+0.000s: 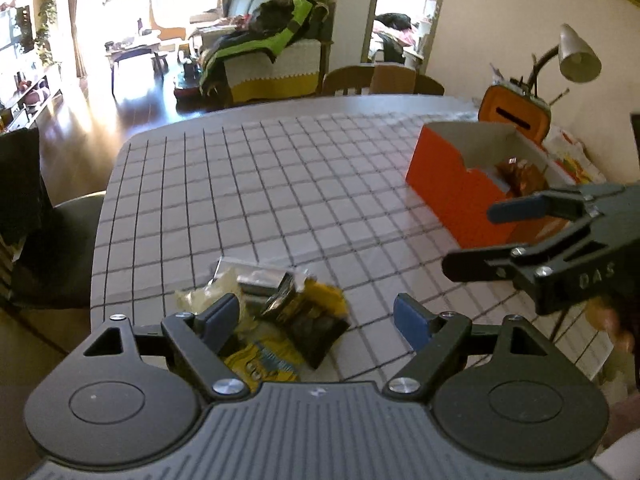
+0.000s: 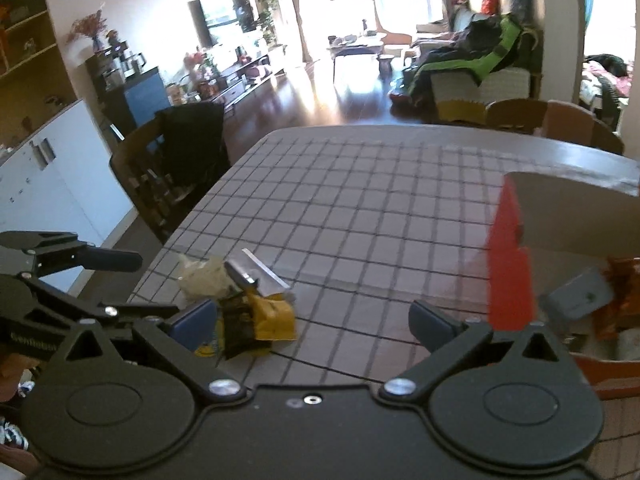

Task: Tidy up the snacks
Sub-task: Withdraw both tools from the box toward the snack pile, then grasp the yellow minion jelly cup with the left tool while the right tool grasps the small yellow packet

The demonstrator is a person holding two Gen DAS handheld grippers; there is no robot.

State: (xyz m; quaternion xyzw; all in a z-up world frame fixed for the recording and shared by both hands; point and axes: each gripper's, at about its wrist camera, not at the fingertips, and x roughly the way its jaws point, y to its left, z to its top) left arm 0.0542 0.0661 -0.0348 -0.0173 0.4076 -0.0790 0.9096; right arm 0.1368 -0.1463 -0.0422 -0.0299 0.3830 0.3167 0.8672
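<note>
Both of your grippers, left [image 1: 316,316] and right [image 2: 312,320], held their fingers apart and empty above the grid-patterned tabletop [image 1: 280,184]; crumpled yellow-and-black snack packets [image 1: 296,312] lay beneath the left, orange cardboard box [image 1: 452,184] stood rightward.

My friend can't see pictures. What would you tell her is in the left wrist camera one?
Open left tongs hover over a small heap of snack packets on a grid-patterned table. To the right, the open right tongs reach in front of an orange box that already holds a brown snack.
</note>
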